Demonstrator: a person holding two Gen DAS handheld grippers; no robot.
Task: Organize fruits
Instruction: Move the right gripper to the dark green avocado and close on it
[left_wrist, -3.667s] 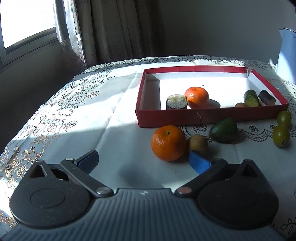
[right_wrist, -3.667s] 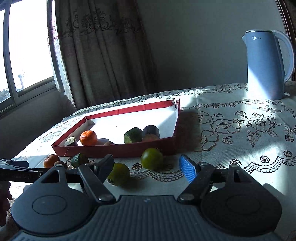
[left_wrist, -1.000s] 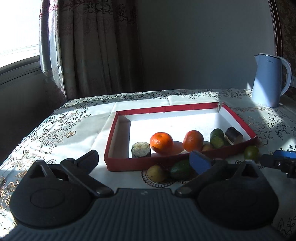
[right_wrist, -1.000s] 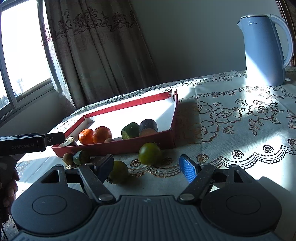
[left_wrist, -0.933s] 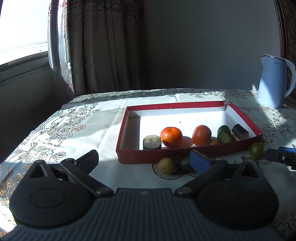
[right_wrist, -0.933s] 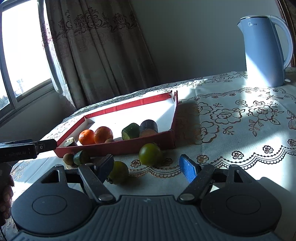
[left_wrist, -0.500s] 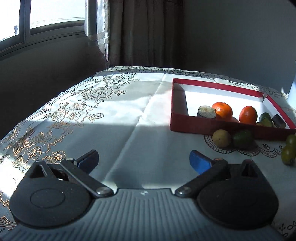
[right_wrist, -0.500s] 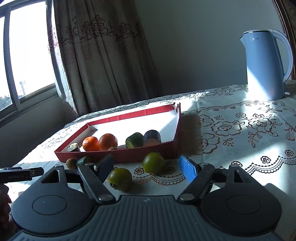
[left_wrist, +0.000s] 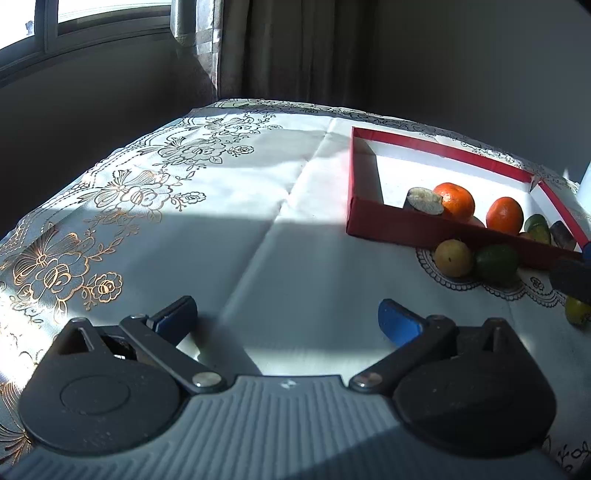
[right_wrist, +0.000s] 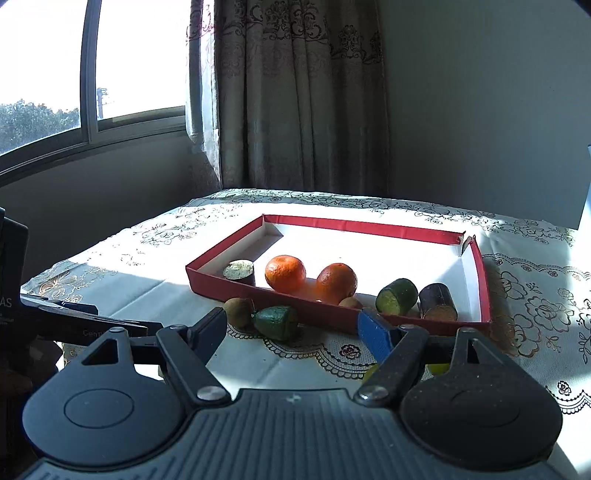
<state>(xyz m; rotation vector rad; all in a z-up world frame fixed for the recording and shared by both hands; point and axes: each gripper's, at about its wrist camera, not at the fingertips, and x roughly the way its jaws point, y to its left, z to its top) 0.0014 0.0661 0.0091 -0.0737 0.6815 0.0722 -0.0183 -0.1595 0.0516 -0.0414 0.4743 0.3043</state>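
Tablecloth (left_wrist: 207, 236) with gold flower print covers the whole tabletop, half in sun and half in shade, under a window (right_wrist: 110, 66) and a patterned curtain (right_wrist: 295, 92). Red box (right_wrist: 236, 286) with a white floor lies toward the far right part of the tabletop. Inside it, along the near wall, sit a dark cut cylinder (right_wrist: 239, 271) at the left end, then two oranges (right_wrist: 285, 272) (right_wrist: 337, 281) side by side, a small brown fruit (right_wrist: 350, 302) tucked low against the wall, a green cut piece (right_wrist: 397, 296) and a dark purple cut piece (right_wrist: 437, 302) near the right corner.

Outside the box, just before its near wall, a brownish round fruit (right_wrist: 239, 313) and a green avocado-like fruit (right_wrist: 277, 322) lie touching each other. A yellow-green fruit (left_wrist: 577, 311) lies farther right toward the near edge, partly hidden.

Left gripper (left_wrist: 288, 319) hangs over bare cloth at the near left of the box, its blue pads spread wide with nothing between them. Right gripper (right_wrist: 293, 328) faces the box's near wall, jaws likewise apart and empty, the two loose fruits ahead of its left finger.
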